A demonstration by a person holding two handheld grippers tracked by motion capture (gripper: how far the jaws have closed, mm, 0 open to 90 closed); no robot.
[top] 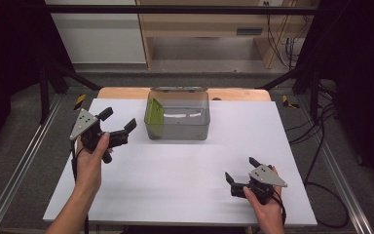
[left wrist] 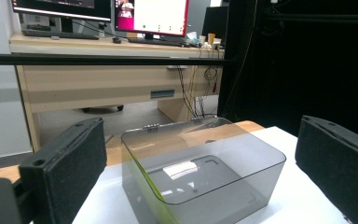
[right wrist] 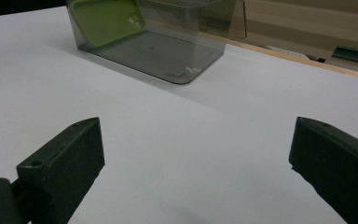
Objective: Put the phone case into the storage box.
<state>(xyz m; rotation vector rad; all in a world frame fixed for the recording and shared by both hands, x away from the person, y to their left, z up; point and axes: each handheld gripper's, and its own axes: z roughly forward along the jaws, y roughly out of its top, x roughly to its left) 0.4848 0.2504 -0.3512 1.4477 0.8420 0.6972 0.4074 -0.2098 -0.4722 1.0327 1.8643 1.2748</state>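
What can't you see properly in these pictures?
- The green phone case leans on the inner left wall of the clear box; in the left gripper view it shows as a thin green edge, seen end-on through that wall.
- In the right gripper view, the box's top is cut off by the picture's upper edge.
- The monitors' contents in the left gripper view are too small to read.
- The left gripper and right gripper: hands cover their handles in the high view.

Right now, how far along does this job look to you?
Done, it seems: the green phone case leans inside the clear grey plastic box, against its left wall. In hand: nothing; the left gripper near the box and the right gripper at the table's near edge both stand open. Whether anything is left I cannot tell.
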